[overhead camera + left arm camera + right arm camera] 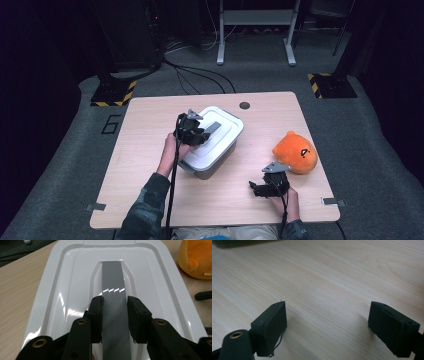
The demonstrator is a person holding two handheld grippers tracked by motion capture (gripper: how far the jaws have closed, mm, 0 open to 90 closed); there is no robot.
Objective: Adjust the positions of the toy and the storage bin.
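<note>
A grey box with a white lid (225, 125) stands mid-table, a grey handle strip (113, 277) running down the lid's (65, 290) centre. My left gripper (201, 135) reaches over the box's near-left end. In the left gripper view, my left gripper (115, 315) is shut on that handle, one pad pressed to each side. An orange plush toy (295, 152) lies right of the box and also peeks in as the plush (197, 257). My right gripper (257, 189) rests near the table's front, just below the plush. The right gripper (327, 325) stands open over bare wood.
The light wooden table (150, 150) has a round cable hole (244, 105) near its far edge and small metal brackets (96, 206) at the front corners. Yellow-and-black striped stand feet (116, 92) and cables lie on the grey floor behind.
</note>
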